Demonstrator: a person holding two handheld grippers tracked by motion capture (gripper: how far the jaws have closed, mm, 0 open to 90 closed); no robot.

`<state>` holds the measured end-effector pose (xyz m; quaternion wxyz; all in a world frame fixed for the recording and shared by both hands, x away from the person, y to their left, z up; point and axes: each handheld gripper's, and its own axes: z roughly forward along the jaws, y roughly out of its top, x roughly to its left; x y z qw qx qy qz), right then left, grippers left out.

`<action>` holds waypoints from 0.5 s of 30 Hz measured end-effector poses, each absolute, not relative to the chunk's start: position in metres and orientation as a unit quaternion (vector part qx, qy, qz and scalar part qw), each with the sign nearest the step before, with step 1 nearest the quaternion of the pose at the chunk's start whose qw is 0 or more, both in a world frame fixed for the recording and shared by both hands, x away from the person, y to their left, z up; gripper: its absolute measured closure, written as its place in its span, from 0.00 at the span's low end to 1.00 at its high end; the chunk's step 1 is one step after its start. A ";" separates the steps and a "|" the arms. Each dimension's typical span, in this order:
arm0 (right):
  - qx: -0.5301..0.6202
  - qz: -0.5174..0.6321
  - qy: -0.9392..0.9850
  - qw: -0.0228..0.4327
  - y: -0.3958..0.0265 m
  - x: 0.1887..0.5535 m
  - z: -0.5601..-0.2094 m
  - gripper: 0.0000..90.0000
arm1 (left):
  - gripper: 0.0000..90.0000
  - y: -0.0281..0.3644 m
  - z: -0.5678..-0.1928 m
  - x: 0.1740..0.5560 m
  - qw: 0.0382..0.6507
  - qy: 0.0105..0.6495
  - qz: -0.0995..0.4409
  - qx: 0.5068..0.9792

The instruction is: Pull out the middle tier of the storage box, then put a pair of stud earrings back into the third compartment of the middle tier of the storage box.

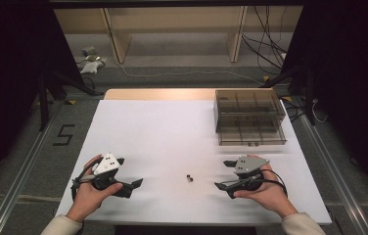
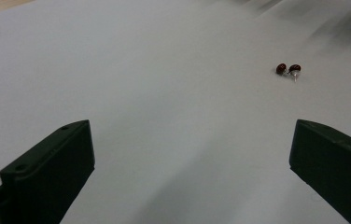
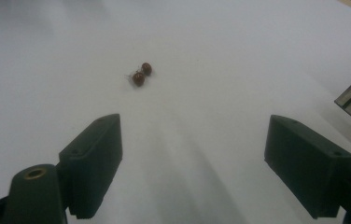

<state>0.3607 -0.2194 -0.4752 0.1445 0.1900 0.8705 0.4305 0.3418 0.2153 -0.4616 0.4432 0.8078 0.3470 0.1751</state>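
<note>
High view, left to right: left claw (image 1: 129,184) spread wide, holding nothing, resting on the white counter (image 1: 172,132); two small dark red beads (image 1: 189,177) lying touching, between both claws; right claw (image 1: 225,175) likewise wide and empty. One smoky clear drawer box (image 1: 249,117) far right, well apart.

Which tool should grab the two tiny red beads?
Probably the right tool. In the high view the red beads lie a bit nearer to it than to the left tool, and its own view shows them closer ahead. Both tools are open and empty.
</note>
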 end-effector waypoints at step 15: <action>0.175 0.444 0.871 0.120 -0.207 0.362 -0.481 0.25 | 0.00 0.217 -0.462 0.343 0.447 0.349 0.173 0.805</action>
